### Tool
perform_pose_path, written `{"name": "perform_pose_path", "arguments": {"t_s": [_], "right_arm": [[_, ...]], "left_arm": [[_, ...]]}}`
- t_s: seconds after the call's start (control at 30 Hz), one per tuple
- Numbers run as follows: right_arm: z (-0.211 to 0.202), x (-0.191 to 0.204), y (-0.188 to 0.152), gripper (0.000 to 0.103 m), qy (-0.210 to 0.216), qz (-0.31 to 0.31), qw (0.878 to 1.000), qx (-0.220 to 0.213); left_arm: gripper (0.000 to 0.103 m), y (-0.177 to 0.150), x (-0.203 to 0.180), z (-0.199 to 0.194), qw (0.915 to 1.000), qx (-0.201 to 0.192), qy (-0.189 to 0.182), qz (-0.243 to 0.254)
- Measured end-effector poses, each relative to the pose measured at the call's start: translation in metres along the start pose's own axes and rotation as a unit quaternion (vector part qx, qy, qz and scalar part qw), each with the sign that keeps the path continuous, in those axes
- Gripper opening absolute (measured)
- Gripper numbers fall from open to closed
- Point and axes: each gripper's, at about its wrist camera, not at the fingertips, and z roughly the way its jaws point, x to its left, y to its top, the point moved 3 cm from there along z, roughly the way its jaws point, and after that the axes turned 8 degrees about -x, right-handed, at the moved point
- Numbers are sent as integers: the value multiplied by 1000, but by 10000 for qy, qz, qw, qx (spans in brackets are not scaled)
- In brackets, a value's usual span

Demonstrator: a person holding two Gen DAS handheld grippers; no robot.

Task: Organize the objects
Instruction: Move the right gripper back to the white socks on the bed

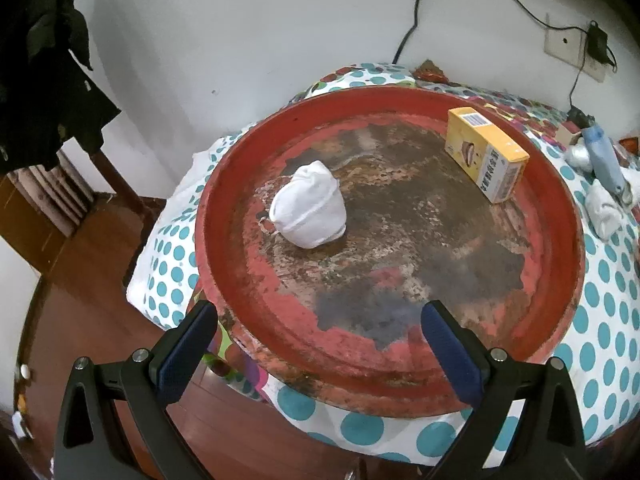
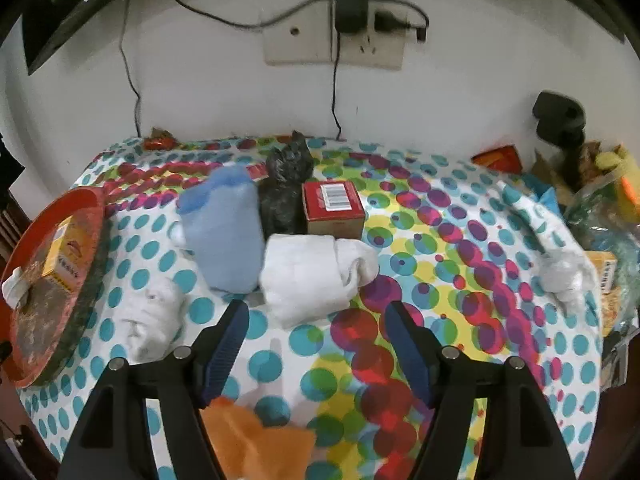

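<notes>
A worn red round tray (image 1: 560, 216) lies on the dotted tablecloth and holds a rolled white sock (image 1: 310, 210) and a yellow box (image 1: 486, 152). My left gripper (image 1: 318, 320) is open and empty over the tray's near rim. In the right wrist view the tray (image 2: 86, 280) is at the left. My right gripper (image 2: 314, 316) is open and empty, just short of a rolled white sock (image 2: 312, 276). Beside that sock lie a blue sock (image 2: 226, 232), a dark sock (image 2: 286, 184), a red box (image 2: 334, 210) and another white sock (image 2: 154, 320).
An orange cloth (image 2: 256, 440) lies under my right gripper. A white bundle (image 2: 562, 276) and a cluttered pile of bags (image 2: 600, 200) sit at the right. Cables and a wall socket (image 2: 332, 40) are behind the table. A wooden floor (image 1: 80, 280) lies left of the table.
</notes>
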Motion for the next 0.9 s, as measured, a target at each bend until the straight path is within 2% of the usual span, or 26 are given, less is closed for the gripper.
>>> {"name": "perform_pose_path", "arguments": {"t_s": [0.17, 0.27, 0.47, 0.5, 0.57, 0.63, 0.77, 0.9], "right_arm": [[29, -3, 4, 73, 205, 161, 9995, 149], [45, -2, 5, 73, 164, 2, 9996, 247], [62, 2, 4, 72, 204, -338, 9987, 333], [63, 3, 3, 70, 245, -359, 9985, 334], [64, 7, 4, 54, 412, -393, 9979, 312], [63, 10, 5, 49, 421, -398, 9980, 256], [56, 9, 2, 41, 376, -428, 9984, -4], [43, -10, -1, 40, 124, -289, 9991, -284]], "left_arm": [[102, 1, 2, -1, 9999, 9, -102, -127], [102, 2, -1, -1, 9998, -10, -160, -126], [102, 7, -14, -10, 9998, -141, -45, 156], [102, 9, -18, -12, 9997, -152, -71, 186], [102, 11, -25, -17, 9994, -192, -164, 254], [102, 13, -34, -20, 9991, -193, -249, 296], [102, 18, -59, -28, 9978, -203, -453, 444], [103, 29, -94, -40, 9925, -182, -1107, 481]]}}
